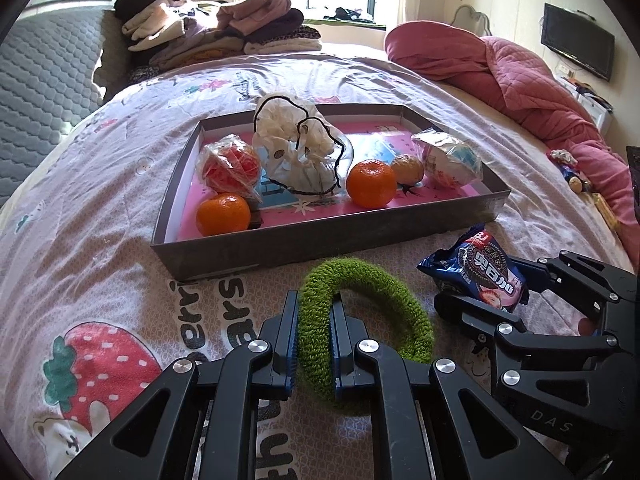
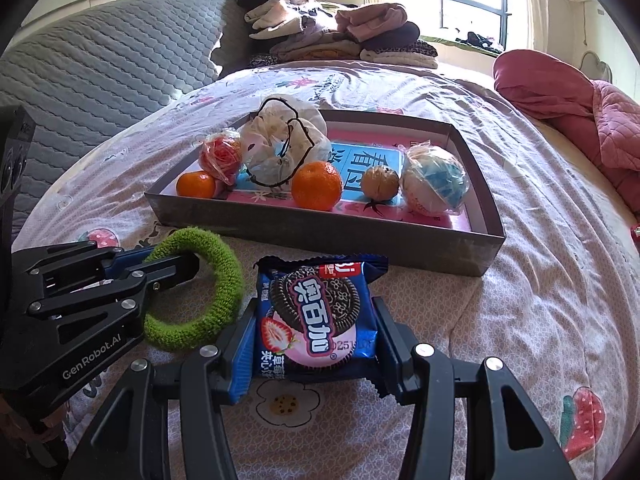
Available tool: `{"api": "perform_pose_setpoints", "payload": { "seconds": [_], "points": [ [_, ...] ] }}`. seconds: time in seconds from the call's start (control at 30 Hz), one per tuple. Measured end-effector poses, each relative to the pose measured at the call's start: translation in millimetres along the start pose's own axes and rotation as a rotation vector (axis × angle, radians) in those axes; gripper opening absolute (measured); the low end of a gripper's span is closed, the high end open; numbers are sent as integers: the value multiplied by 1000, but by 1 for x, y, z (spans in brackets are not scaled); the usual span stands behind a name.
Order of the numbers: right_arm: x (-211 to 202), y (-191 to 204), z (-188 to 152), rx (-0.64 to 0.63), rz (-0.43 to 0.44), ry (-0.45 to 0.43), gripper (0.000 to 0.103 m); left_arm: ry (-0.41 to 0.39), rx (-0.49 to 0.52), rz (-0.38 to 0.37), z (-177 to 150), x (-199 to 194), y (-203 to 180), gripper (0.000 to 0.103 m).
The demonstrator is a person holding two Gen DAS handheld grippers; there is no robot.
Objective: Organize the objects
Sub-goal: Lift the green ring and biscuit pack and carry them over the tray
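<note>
My left gripper [image 1: 314,308] is shut on a green knitted ring [image 1: 400,304], pinching its left side just in front of the grey tray [image 1: 280,248]. In the right wrist view the same green ring [image 2: 212,312] hangs from the left gripper [image 2: 176,268] at the left. My right gripper [image 2: 316,320] is shut on a blue cookie packet [image 2: 316,316], its pads pressing both sides. That packet [image 1: 476,268] also shows at the right of the left wrist view. The tray [image 2: 320,228] holds two oranges [image 2: 317,185], a white drawstring pouch [image 2: 280,140], a walnut [image 2: 380,182] and wrapped balls.
Everything lies on a bed with a strawberry-print cover [image 1: 100,280]. Folded clothes [image 1: 208,28] are stacked at the far end, a pink quilt [image 1: 520,80] lies at the right, a grey padded headboard [image 2: 100,60] at the left. A television [image 1: 578,40] hangs on the right wall.
</note>
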State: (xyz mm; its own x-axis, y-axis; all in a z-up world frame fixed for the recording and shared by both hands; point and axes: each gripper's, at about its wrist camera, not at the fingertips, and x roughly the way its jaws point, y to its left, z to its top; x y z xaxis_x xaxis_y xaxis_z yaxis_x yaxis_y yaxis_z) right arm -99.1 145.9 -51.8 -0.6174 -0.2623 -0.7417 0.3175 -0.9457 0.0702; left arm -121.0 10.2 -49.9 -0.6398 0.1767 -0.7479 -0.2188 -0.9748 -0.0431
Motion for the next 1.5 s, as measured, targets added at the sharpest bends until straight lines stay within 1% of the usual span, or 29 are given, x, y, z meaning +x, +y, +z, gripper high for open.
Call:
{"api": "perform_pose_setpoints", "payload": {
  "seconds": [0.5,1.27,1.5],
  "points": [
    [-21,4,5,-3,-3,-40,52,-65,10,18,4,-32,0,12],
    [-53,12,13,-10,-10,-105,52,-113,16,52,5,-66,-4,12],
    [-61,15,18,-15,-12,-127,52,-131,16,57,11,-73,-5,12]
  ]
}}
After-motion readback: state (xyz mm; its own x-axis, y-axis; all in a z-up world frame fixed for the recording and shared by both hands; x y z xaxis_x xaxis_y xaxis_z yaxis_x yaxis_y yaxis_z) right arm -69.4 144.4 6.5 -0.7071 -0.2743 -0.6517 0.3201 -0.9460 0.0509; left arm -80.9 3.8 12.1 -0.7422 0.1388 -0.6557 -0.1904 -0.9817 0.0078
